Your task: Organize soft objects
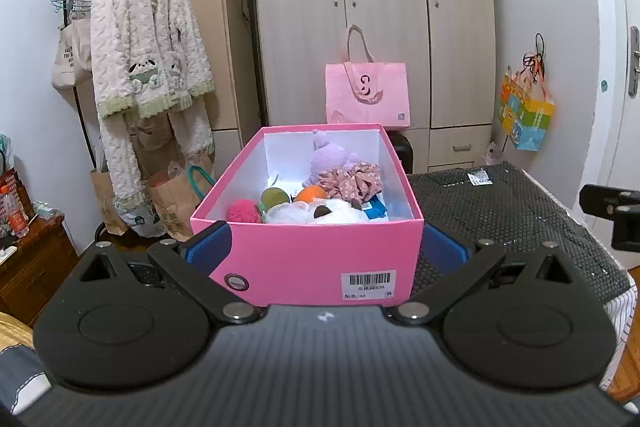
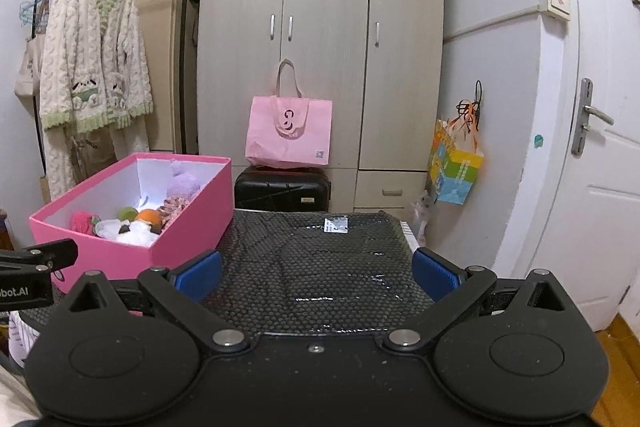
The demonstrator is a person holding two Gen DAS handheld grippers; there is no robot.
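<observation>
A pink box (image 1: 304, 259) stands open on a black bubble-textured mat (image 1: 500, 211). Inside lie a purple plush (image 1: 328, 159), a floral scrunchie (image 1: 356, 181), an orange ball (image 1: 311, 193), a green ball (image 1: 274, 198), a pink pompom (image 1: 244, 211) and a white plush (image 1: 316, 213). My left gripper (image 1: 326, 251) is open, its blue pads (image 1: 208, 247) flanking the box's near end. To the right of the pink box (image 2: 160, 227), my right gripper (image 2: 318, 273) is open over the bare mat (image 2: 320, 247) with nothing between its fingers.
A black suitcase (image 2: 282, 189) with a pink bag (image 2: 290, 131) on it stands before the wardrobe (image 2: 320, 27). A clothes rack with a fleecy robe (image 1: 144, 39) and paper bags (image 1: 172, 203) is at left. A colourful bag (image 2: 456, 163) hangs near the door (image 2: 592, 147).
</observation>
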